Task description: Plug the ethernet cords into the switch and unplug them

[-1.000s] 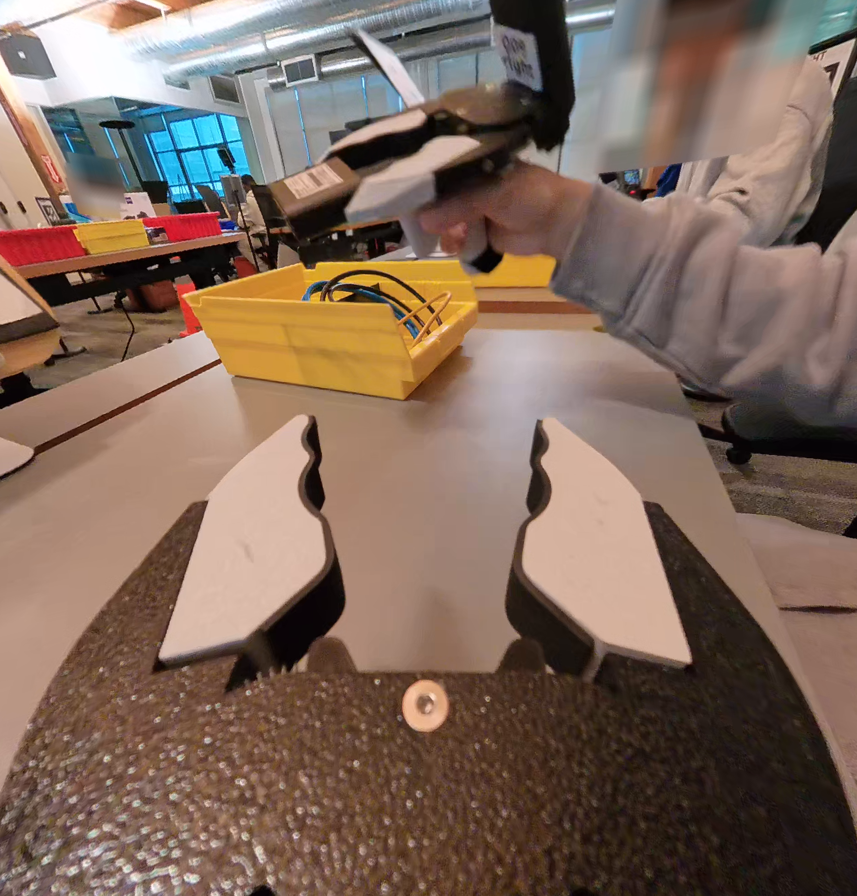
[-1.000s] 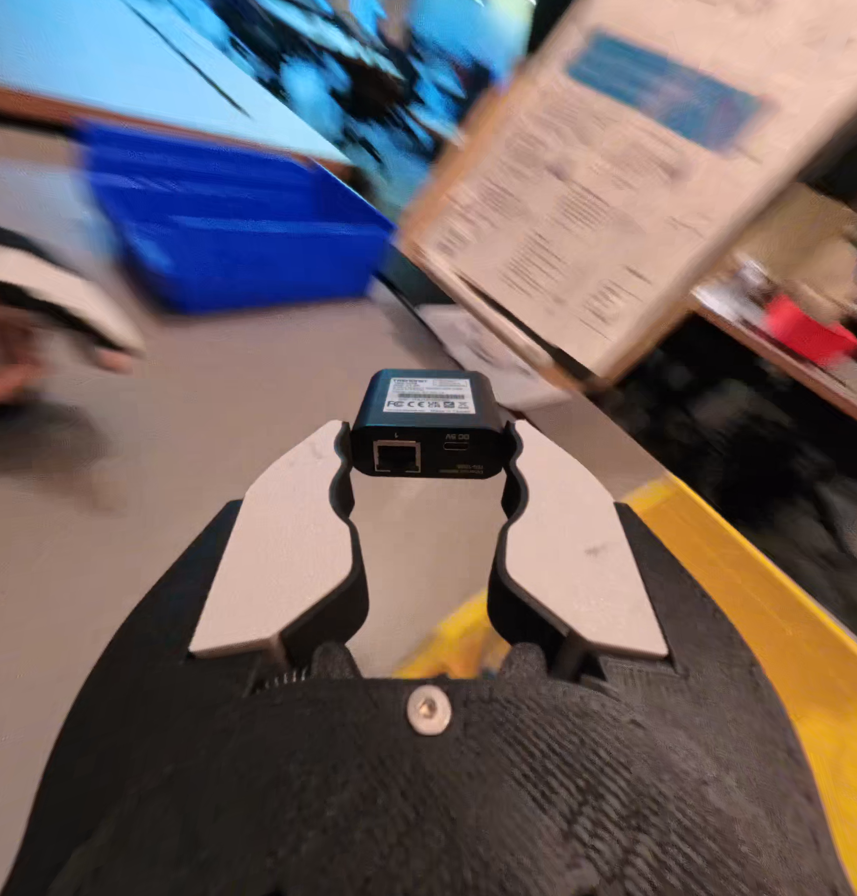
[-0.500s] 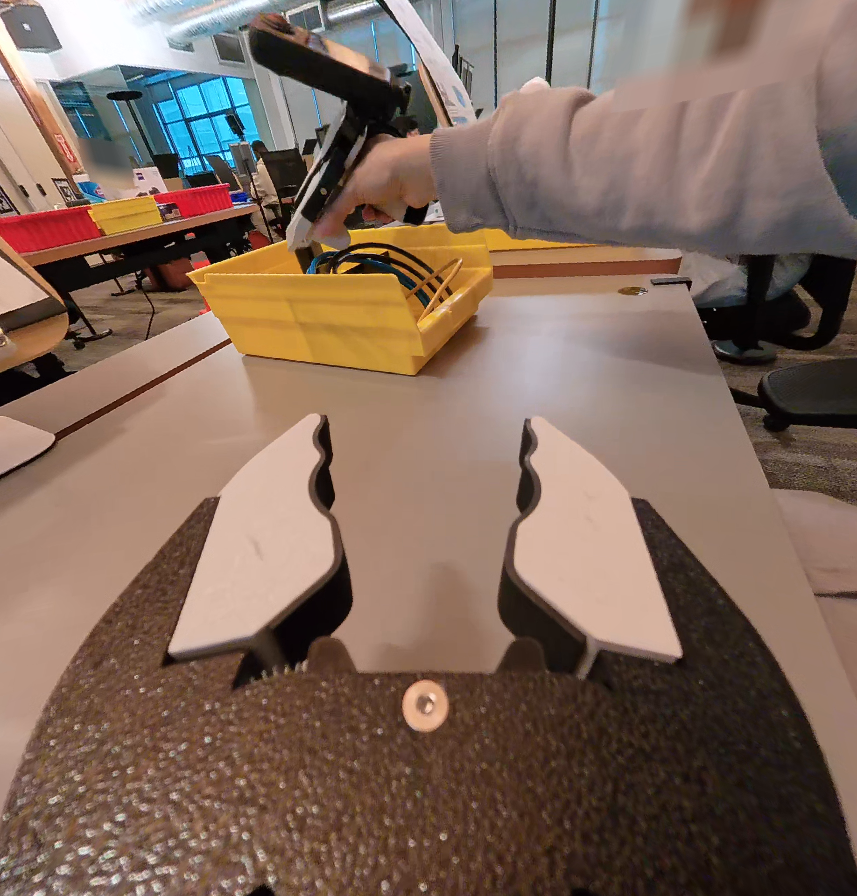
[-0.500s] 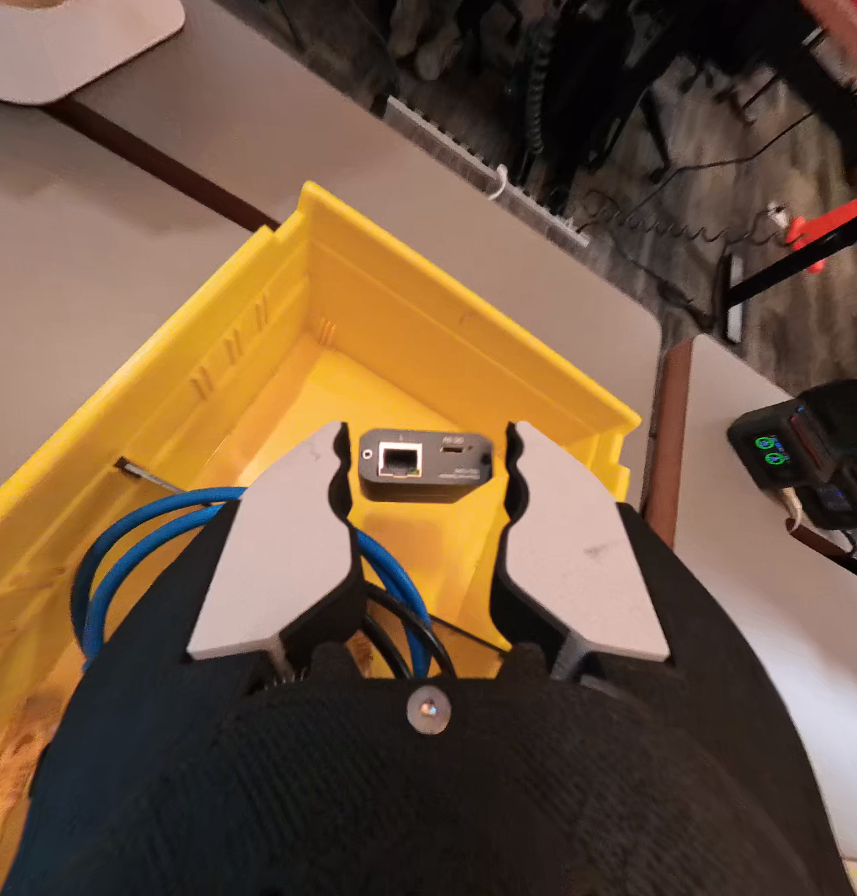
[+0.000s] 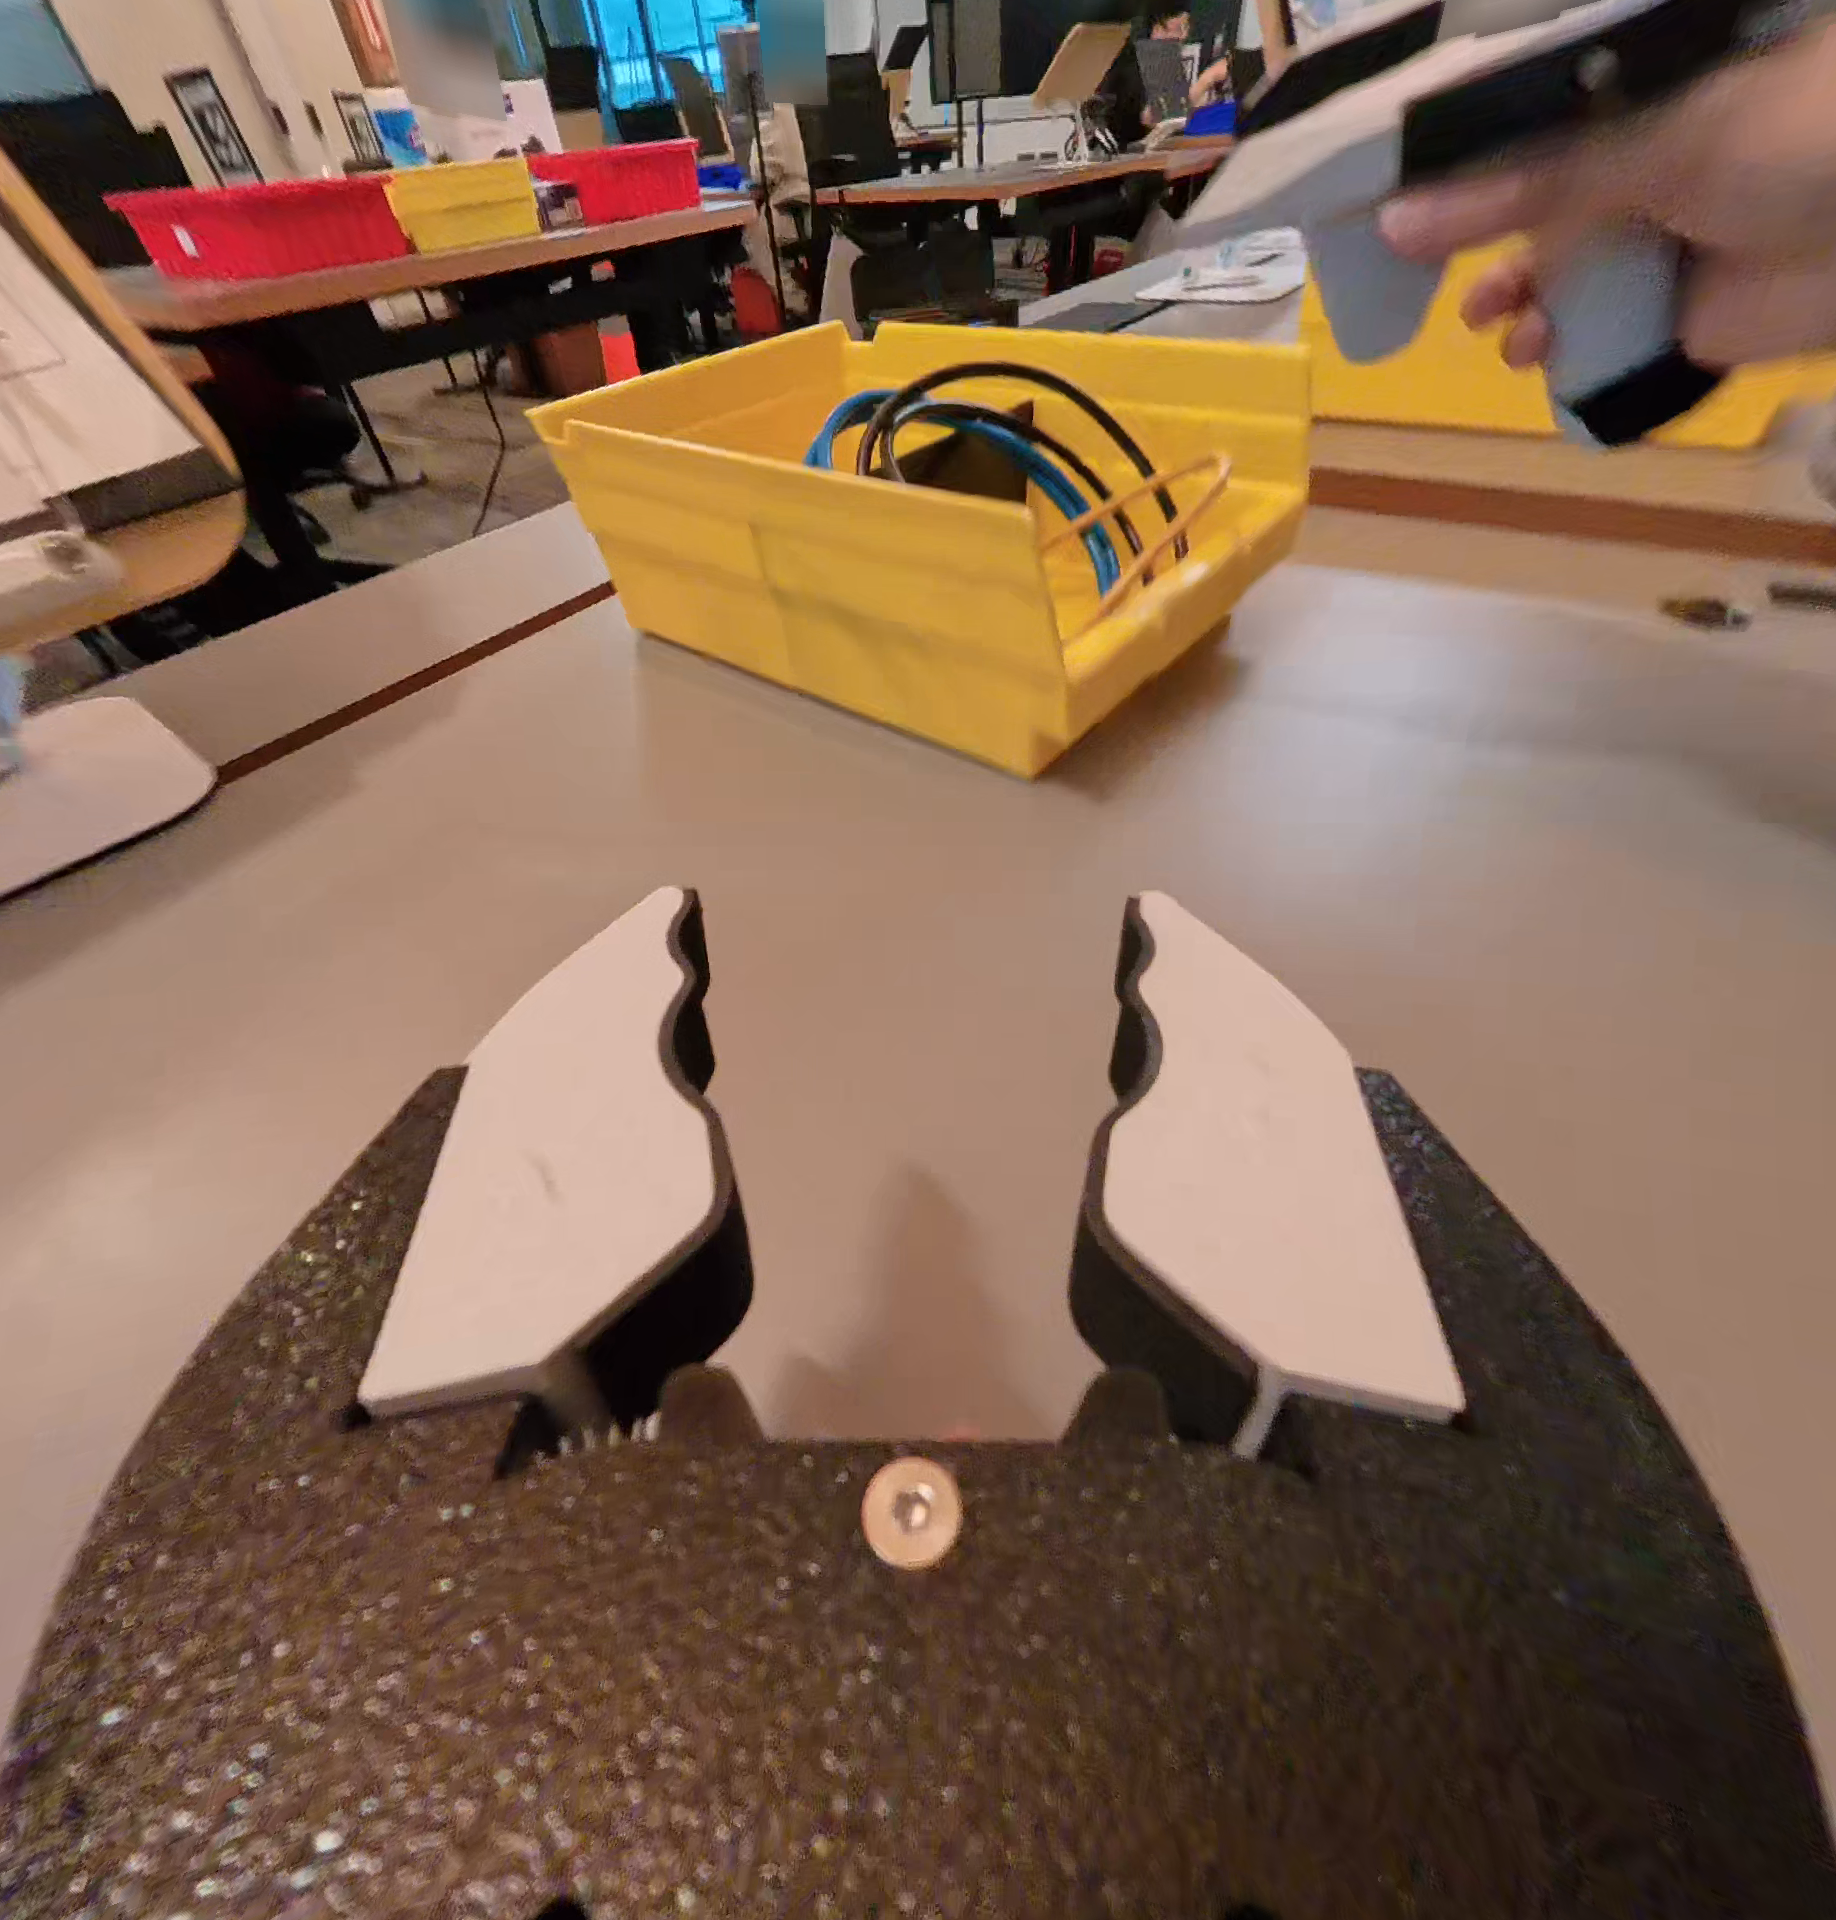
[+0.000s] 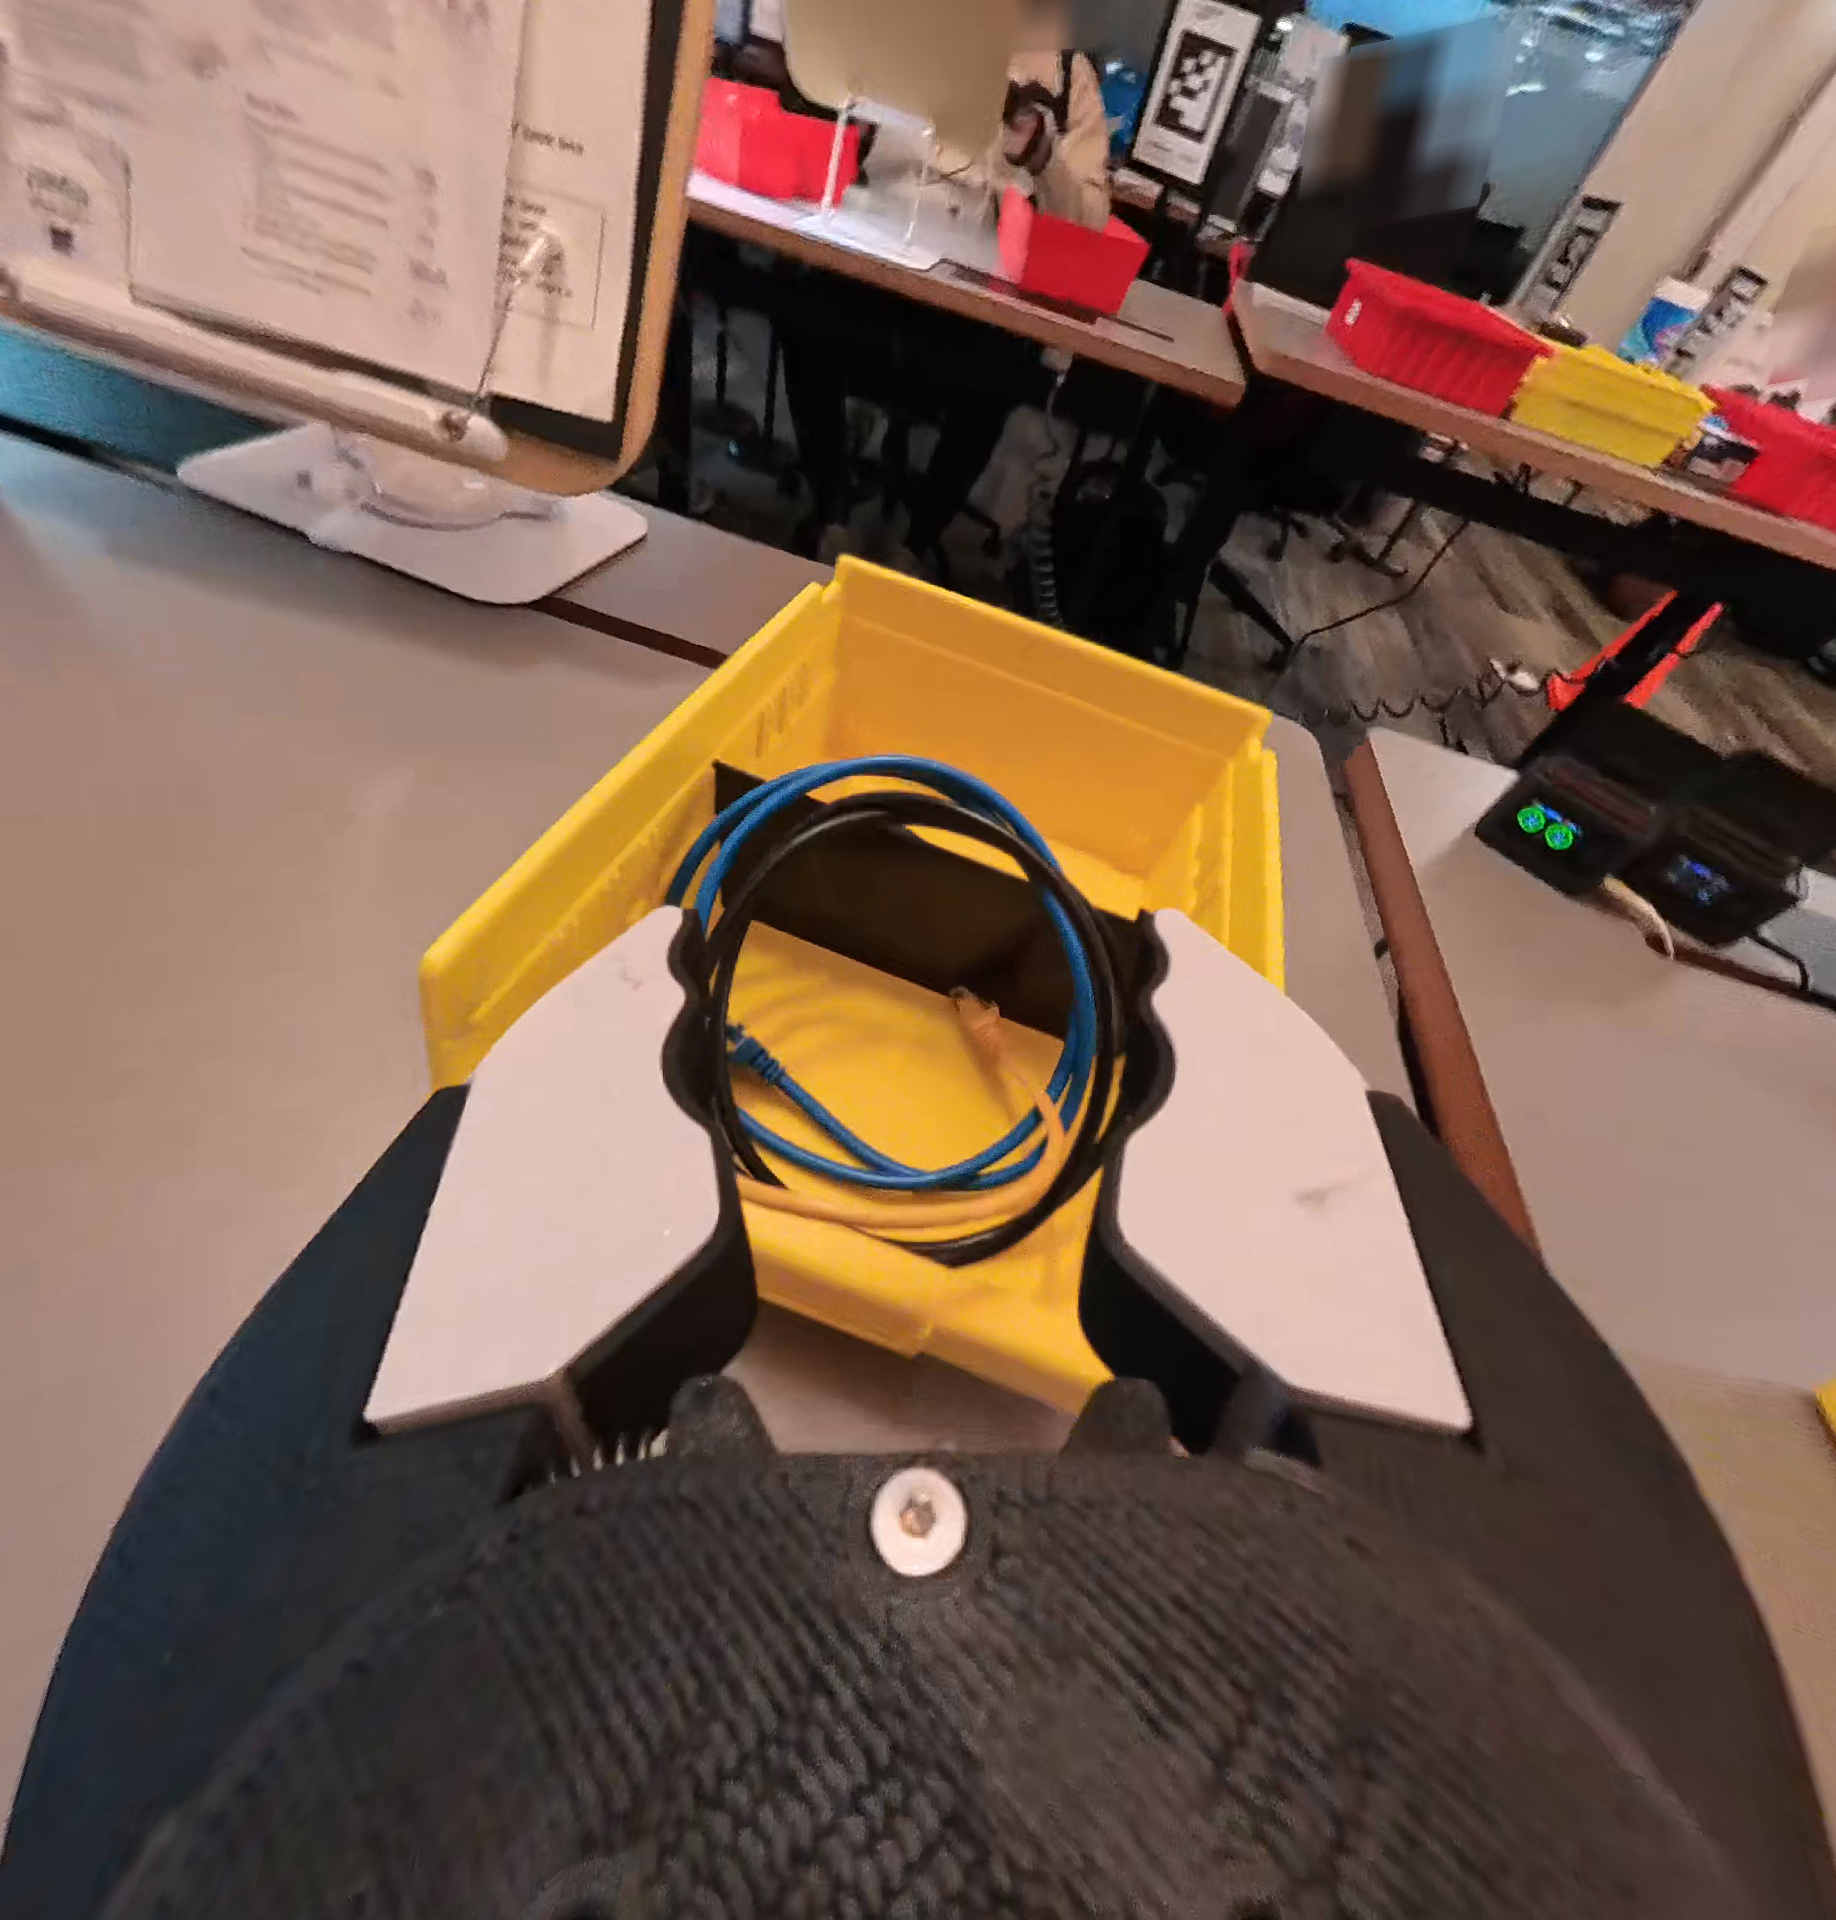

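A yellow bin [image 6: 1049, 707] on the grey table holds coiled ethernet cords: a blue one [image 6: 862, 1169], a black one and a yellow one [image 6: 893, 1210]. A black panel [image 6: 893, 914] stands across the bin; the switch does not show apart from it. My right gripper [image 6: 916, 930] is open and empty, just in front of and above the bin's near wall. My left gripper [image 5: 909, 914] is open and empty, low over bare table. The bin [image 5: 841, 592] with the cords [image 5: 997, 421] lies ahead of it. A hand [image 5: 1724, 208] holds the blurred right gripper at the top right.
A document stand with a white base [image 6: 426, 520] sits left of the bin, also in the left wrist view [image 5: 62, 790]. A black device with green lights [image 6: 1558, 831] is on the neighbouring table. Another yellow bin [image 5: 1516, 395] sits behind. Red and yellow bins stand on far tables. From the right gripper's tips to the black panel [image 6: 893, 914] is close to 20 centimetres.
The right gripper carried the switch over the bin, let it go there, then drew back empty. The left gripper stayed open and shifted only slightly.
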Demonstrator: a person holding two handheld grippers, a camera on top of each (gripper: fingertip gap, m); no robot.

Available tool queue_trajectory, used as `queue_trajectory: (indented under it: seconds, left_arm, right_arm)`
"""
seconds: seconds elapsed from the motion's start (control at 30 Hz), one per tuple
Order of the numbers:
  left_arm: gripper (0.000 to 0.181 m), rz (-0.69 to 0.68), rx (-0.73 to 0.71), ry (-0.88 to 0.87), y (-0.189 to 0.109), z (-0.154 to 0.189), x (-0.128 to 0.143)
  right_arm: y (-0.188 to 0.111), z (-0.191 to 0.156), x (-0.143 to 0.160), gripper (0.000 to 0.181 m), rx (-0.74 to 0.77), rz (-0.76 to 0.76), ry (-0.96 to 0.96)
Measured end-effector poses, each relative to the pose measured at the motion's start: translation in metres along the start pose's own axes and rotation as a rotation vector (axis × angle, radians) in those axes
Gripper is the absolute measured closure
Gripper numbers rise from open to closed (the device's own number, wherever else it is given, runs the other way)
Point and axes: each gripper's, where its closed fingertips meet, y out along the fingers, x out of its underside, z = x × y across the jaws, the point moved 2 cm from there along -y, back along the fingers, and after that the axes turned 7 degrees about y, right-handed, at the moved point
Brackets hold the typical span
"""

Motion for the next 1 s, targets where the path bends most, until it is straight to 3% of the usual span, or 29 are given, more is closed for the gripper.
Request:
queue_trajectory:
  seconds: [0.13, 0.27, 0.43, 0.5, 0.53, 0.63, 0.77, 0.87, 1.0]
  left_arm:
    - [0.093, -0.088, -0.057, -0.067, 0.073, -0.008, -0.044]
    - [0.092, -0.223, -0.11, -0.211, 0.148, -0.019, -0.064]
    - [0.105, -0.416, -0.156, -0.166, 0.203, -0.017, -0.045]
    - [0.126, -0.498, -0.099, -0.164, 0.215, -0.008, -0.03]
    - [0.133, -0.515, -0.14, -0.137, 0.217, -0.014, -0.024]
    - [0.166, -0.469, -0.297, -0.08, 0.205, -0.044, -0.019]
    - [0.173, -0.435, -0.241, -0.077, 0.165, -0.063, -0.009]
    - [0.173, -0.431, -0.219, -0.093, 0.105, -0.069, 0.007]
    - [0.174, -0.428, -0.164, -0.092, -0.012, -0.066, 0.034]
  right_arm:
    - [-0.012, 0.019, -0.006, 0.094, 0.067, 0.019, 0.086]
    - [-0.017, 0.015, -0.016, 0.095, 0.025, 0.102, 0.073]
    - [-0.015, 0.015, -0.018, 0.099, 0.005, 0.141, 0.098]
    - [-0.016, 0.014, -0.02, 0.1, -0.019, 0.151, 0.117]
    - [-0.017, 0.013, -0.022, 0.1, -0.024, 0.16, 0.125]
    - [-0.021, 0.003, -0.03, 0.101, -0.062, 0.178, 0.126]
    - [-0.029, -0.01, -0.041, 0.104, -0.088, 0.209, 0.085]
    - [-0.031, -0.029, -0.047, 0.104, -0.129, 0.199, 0.052]
    - [-0.04, -0.081, -0.065, 0.103, -0.229, 0.223, -0.028]
